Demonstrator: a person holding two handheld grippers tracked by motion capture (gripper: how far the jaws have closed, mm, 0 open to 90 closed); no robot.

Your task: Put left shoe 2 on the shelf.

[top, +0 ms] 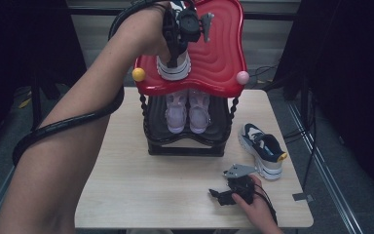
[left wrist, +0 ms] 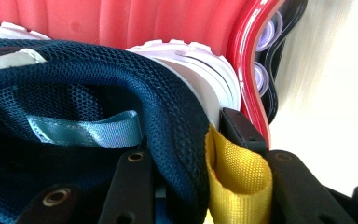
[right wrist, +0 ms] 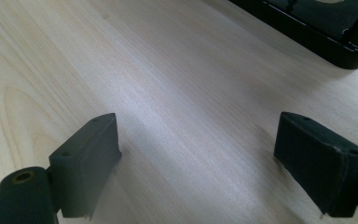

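Wooden table bears shoe rack, sneaker.

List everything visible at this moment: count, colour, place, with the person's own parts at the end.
Table: one, light wood, under everything.
Shoe rack: one, black frame with a red top shelf, at the far middle of the table.
Knobs: two, yellow and pink, on the red shelf's front corners.
Navy shoe on shelf: one, navy with white sole and yellow heel loop, on the red shelf.
Navy shoe on table: one, matching, right of the rack.
Pale pink shoes: two, on the lower black shelf.
Left gripper: black, jaws around the shelf shoe's heel collar.
Right gripper: black, open, low over the table's near edge.
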